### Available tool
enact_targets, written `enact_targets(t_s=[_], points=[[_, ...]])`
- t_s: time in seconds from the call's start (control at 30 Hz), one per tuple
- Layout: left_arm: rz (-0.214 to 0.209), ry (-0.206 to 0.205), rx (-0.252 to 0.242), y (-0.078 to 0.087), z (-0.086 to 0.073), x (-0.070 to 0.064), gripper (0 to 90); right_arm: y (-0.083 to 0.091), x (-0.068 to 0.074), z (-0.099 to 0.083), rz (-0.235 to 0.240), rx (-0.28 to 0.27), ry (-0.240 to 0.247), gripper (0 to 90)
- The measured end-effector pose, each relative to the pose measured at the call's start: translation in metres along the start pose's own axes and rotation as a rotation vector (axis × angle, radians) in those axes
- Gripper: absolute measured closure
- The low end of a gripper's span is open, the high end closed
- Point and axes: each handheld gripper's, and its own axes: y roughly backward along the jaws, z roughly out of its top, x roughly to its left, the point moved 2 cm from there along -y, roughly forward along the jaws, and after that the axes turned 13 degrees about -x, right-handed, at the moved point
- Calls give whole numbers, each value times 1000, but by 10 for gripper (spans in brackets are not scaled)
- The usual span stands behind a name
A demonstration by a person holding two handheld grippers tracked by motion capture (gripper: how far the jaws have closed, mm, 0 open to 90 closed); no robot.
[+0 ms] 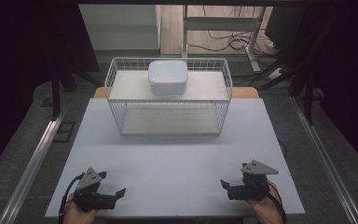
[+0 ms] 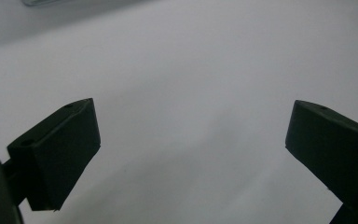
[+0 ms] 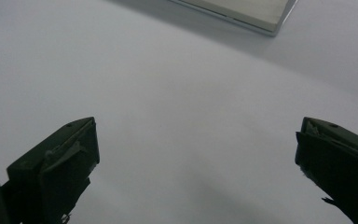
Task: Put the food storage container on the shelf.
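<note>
On the wire rack's (image 1: 168, 100) top shelf, that white bowl (image 1: 168, 77) looks glazed, slippery and breakable, so I'd pinch its rim; both grippers' (image 1: 101, 192) (image 1: 240, 186) fingers gape wide, empty.

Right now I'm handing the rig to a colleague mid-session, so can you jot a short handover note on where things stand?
Left gripper: open, holding nothing, low over the near left of the white table.
Right gripper: open, holding nothing, near right of the table.
White bowl: on the upper shelf of the wire rack at the far side of the table, well apart from both grippers.
Done: nothing that shows; the bowl is untouched.
Left: probably reach forward to the rack and handle the bowl; either gripper looks equally placed.
</note>
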Motion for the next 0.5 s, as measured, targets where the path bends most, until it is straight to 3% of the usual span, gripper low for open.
enact_targets(t_s=[0.5], points=[[21, 59, -10, 10, -5, 8, 26, 5, -6, -19, -10, 57, -40, 0]])
